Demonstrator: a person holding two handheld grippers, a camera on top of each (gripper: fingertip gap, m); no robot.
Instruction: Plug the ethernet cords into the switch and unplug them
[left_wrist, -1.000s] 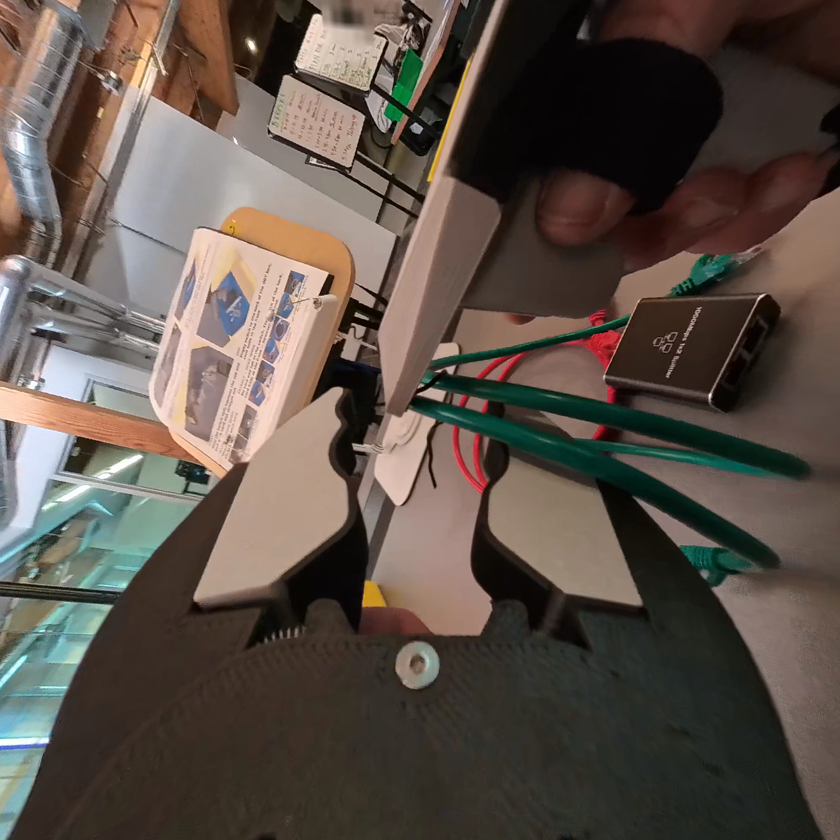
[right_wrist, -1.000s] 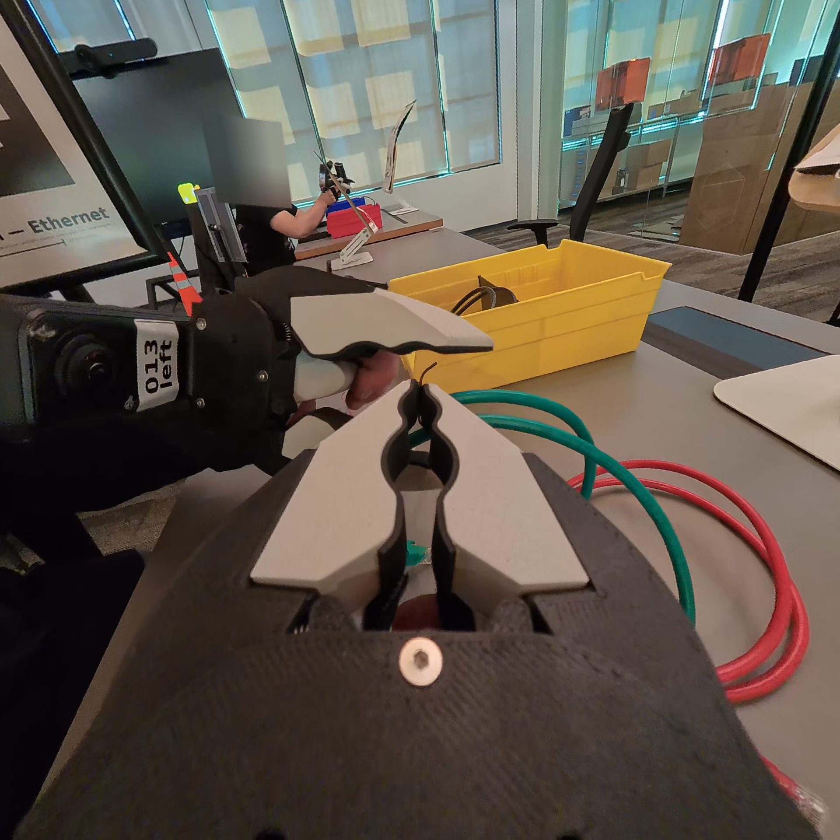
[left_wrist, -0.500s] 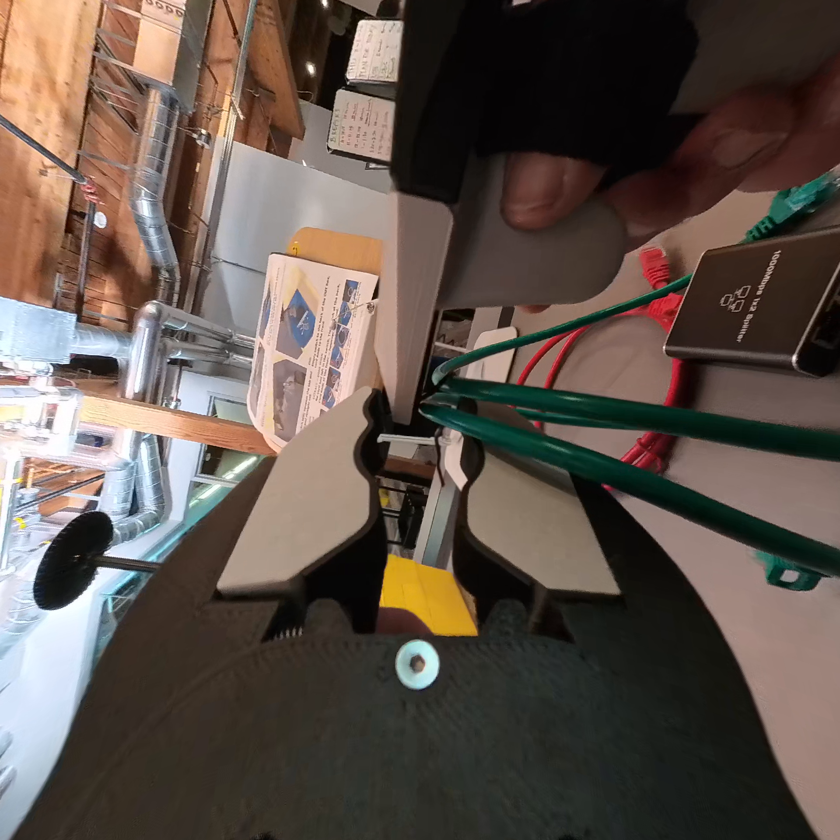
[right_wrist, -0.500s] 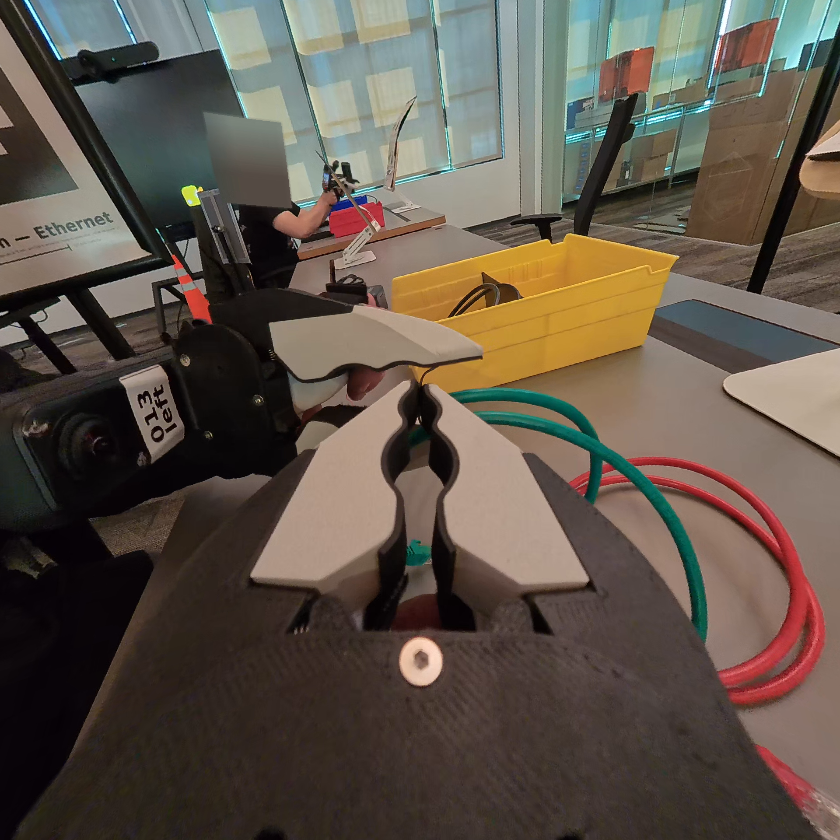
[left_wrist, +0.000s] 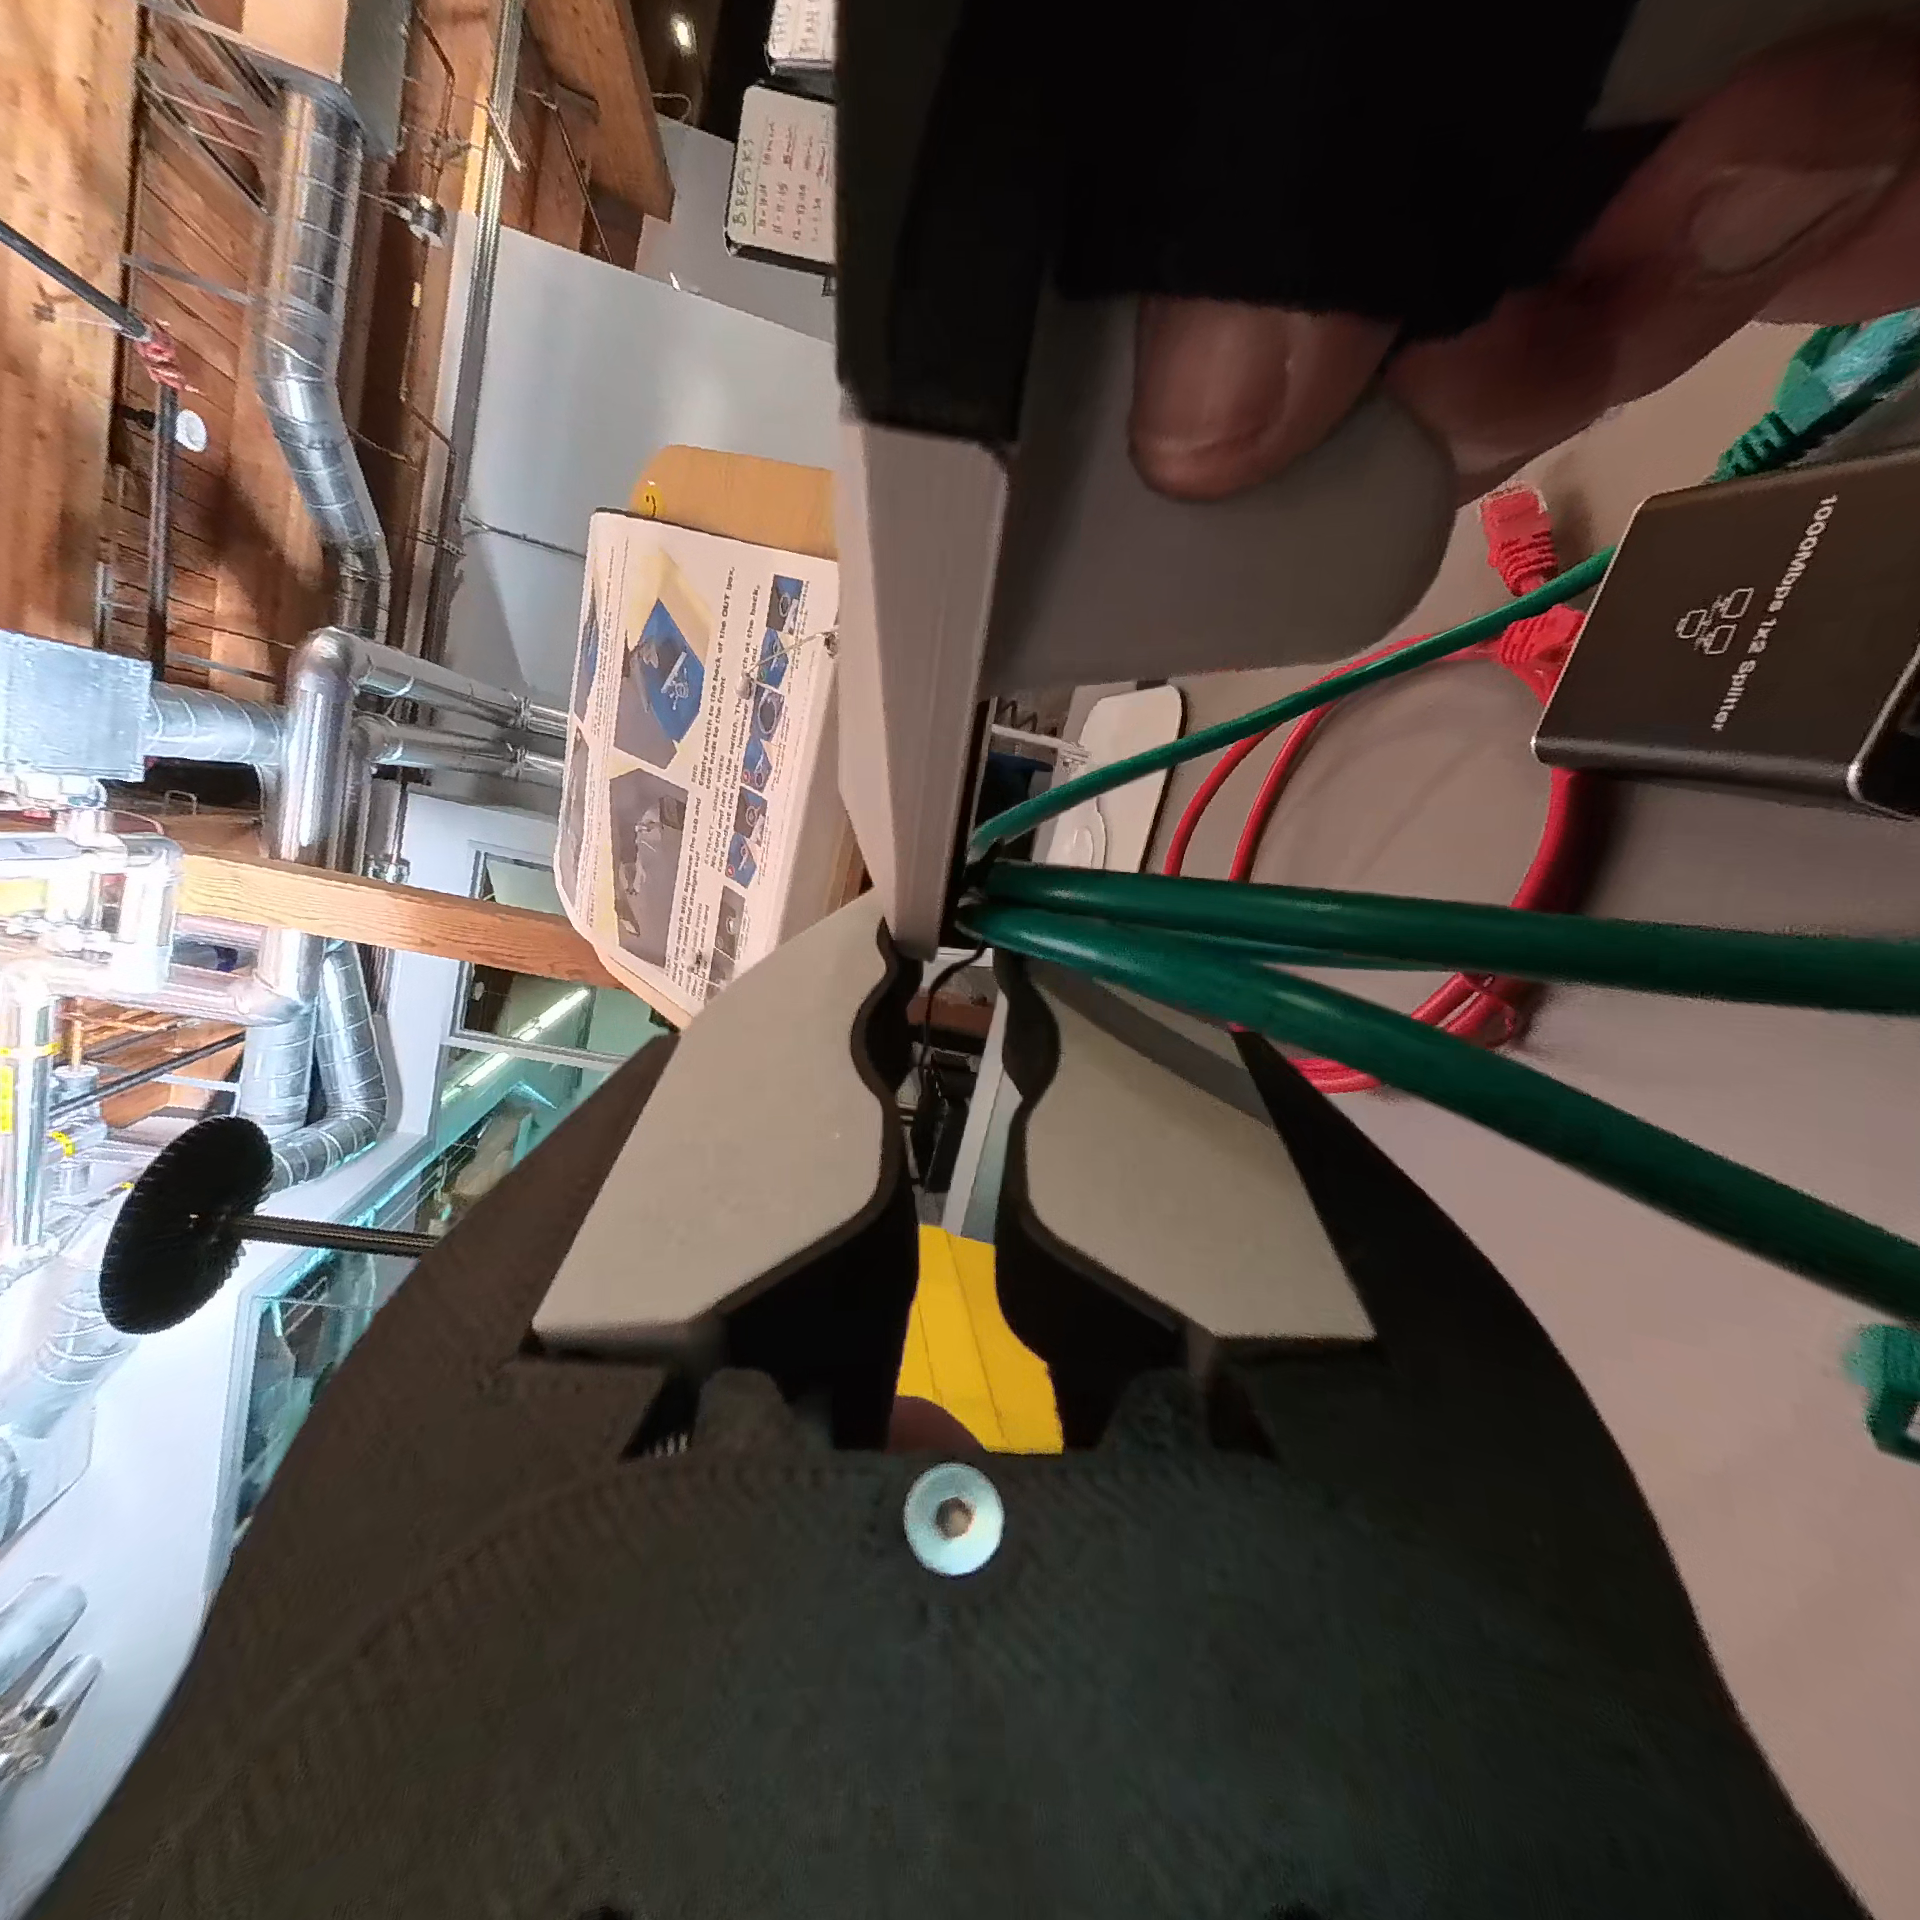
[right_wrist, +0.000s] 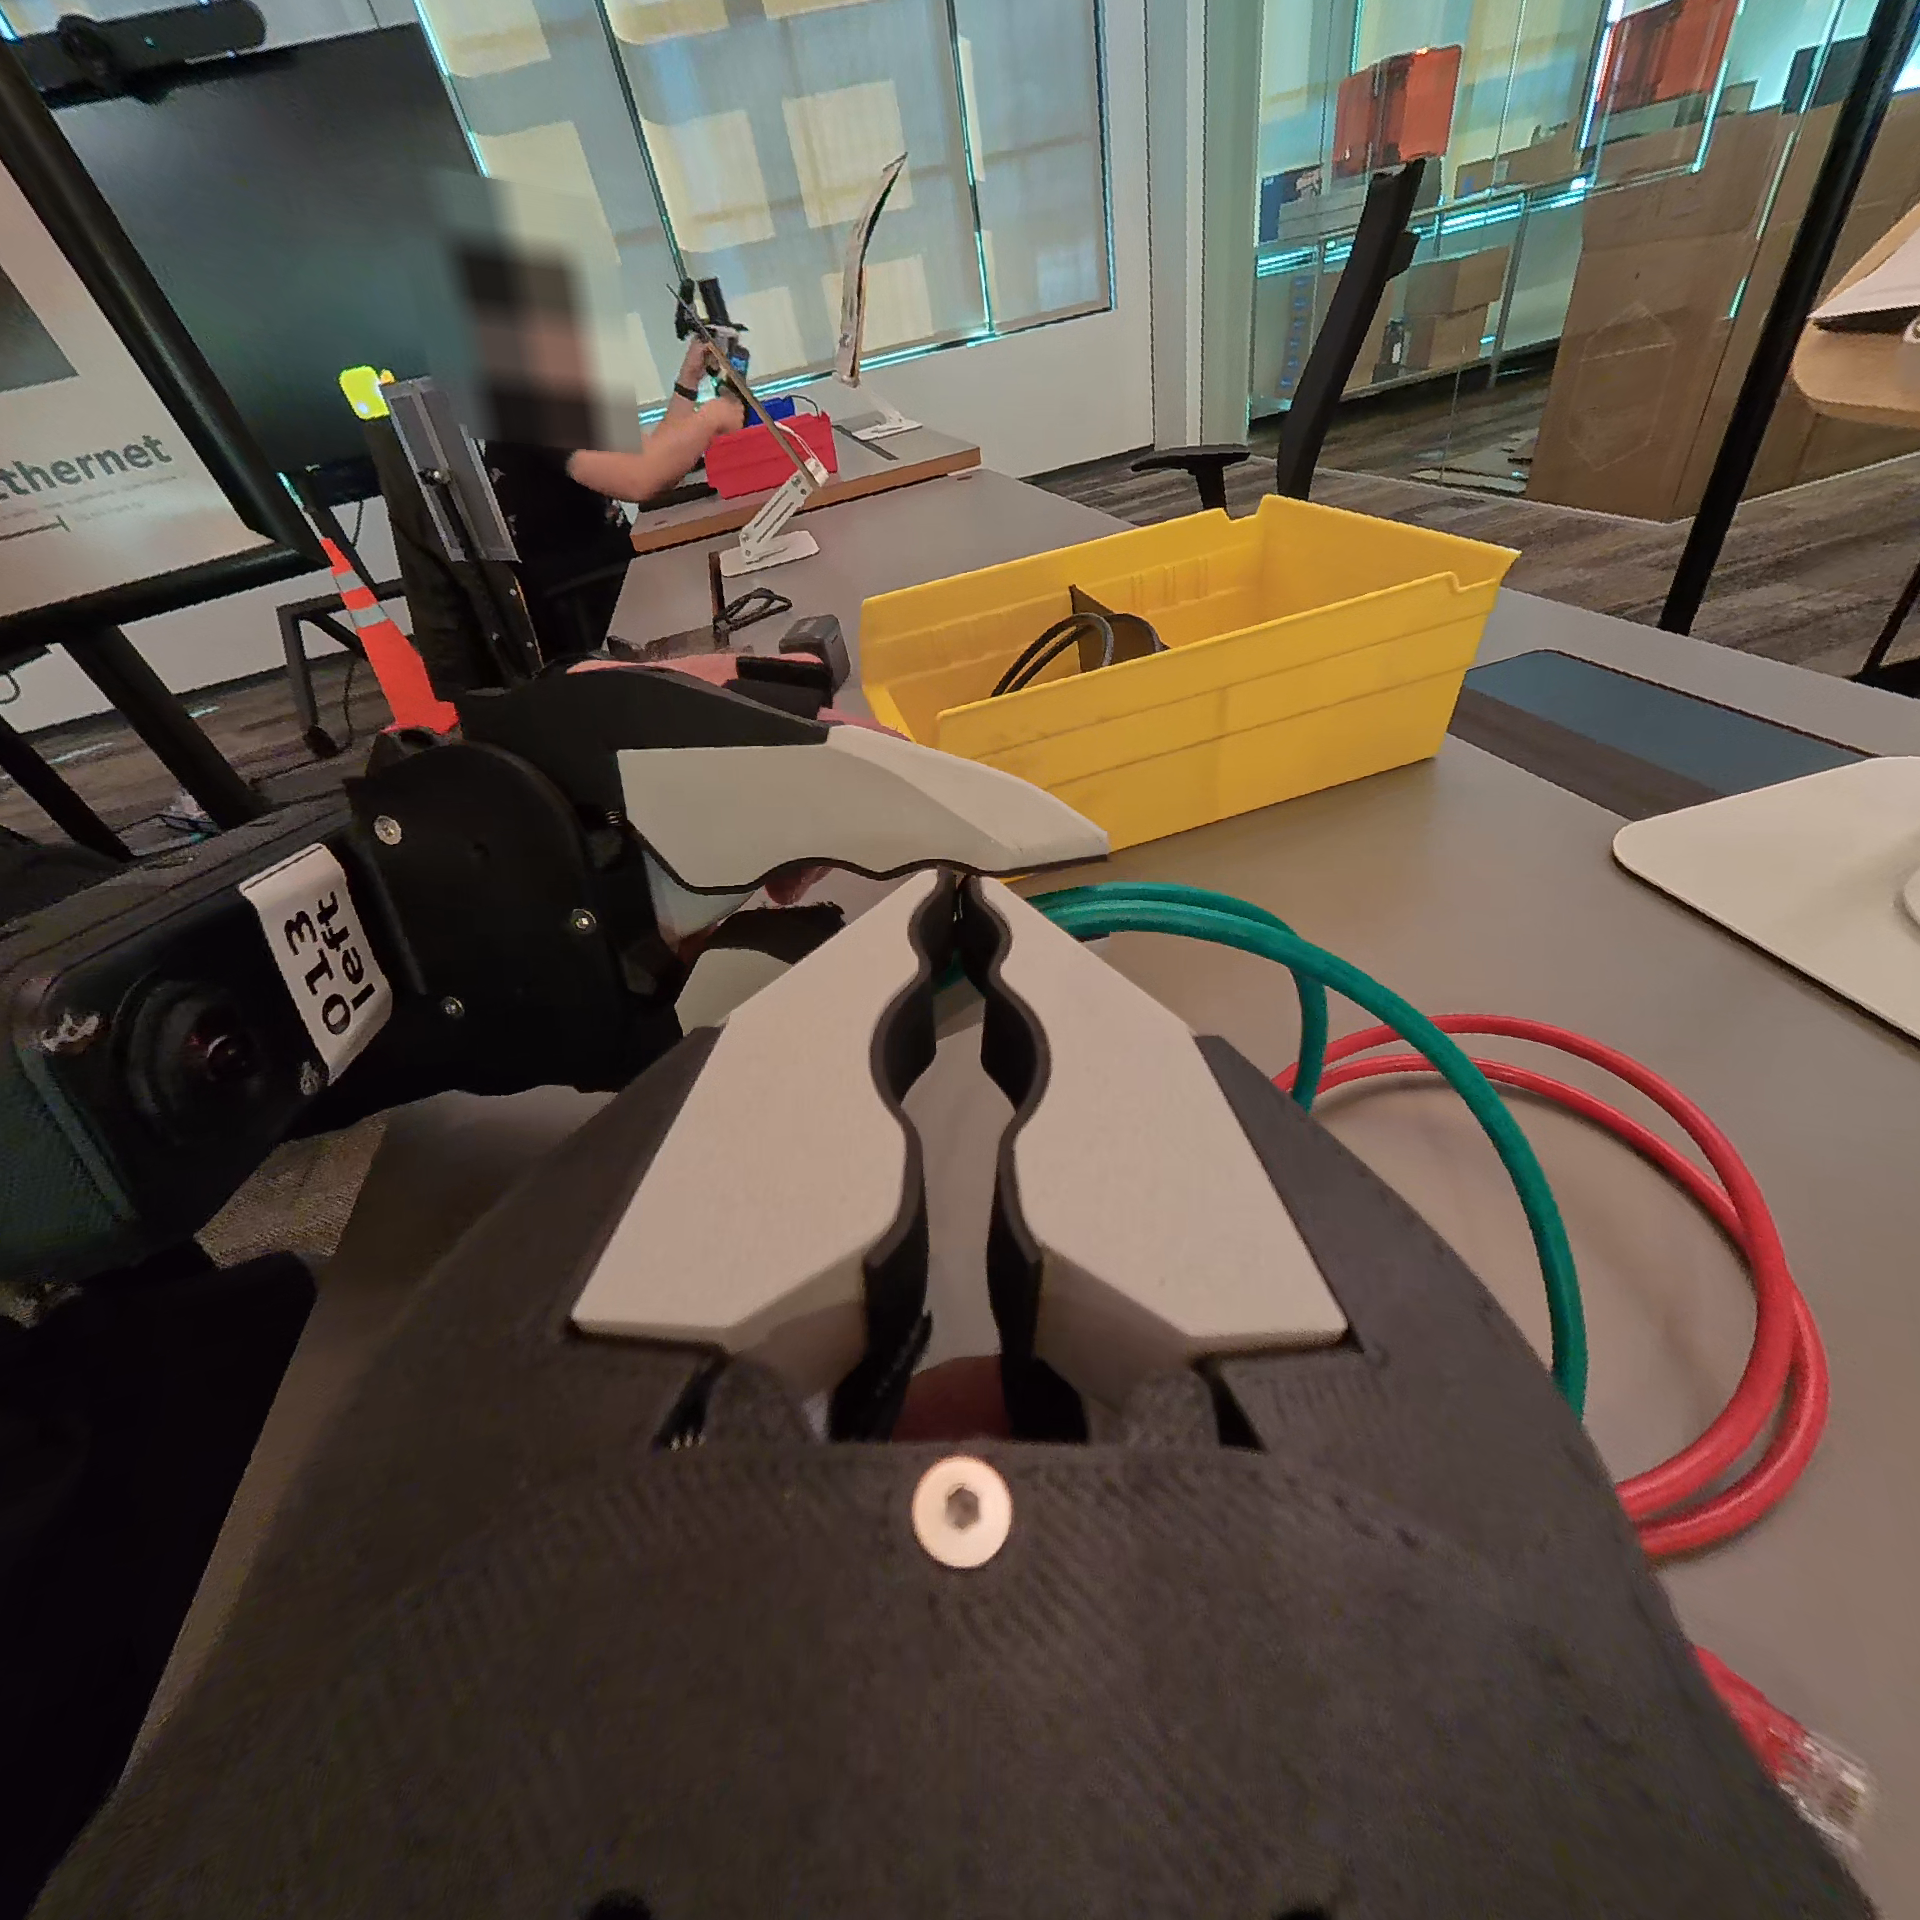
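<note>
My right gripper is shut on a coil of green ethernet cord at its thin black tie, held just above the table. In the left wrist view its grey fingers point down, with the green cord running out from their tip. My left gripper is open with a narrow gap, its tips right at that tie. One of its fingers lies across the right gripper's tip. The dark switch lies on the table beyond, nothing visibly plugged in. A red cord lies coiled beside the green one.
A yellow bin holding a black cable stands behind the grippers on the grey table. A white pad lies at the right. Loose green plugs and a red plug lie near the switch. A person works at a far desk. The grippers are tip to tip, or close to it.
My left gripper has moved in to the right gripper's tip and its jaws have narrowed from wide open to a small gap. The right gripper has stayed shut on the green cord.
</note>
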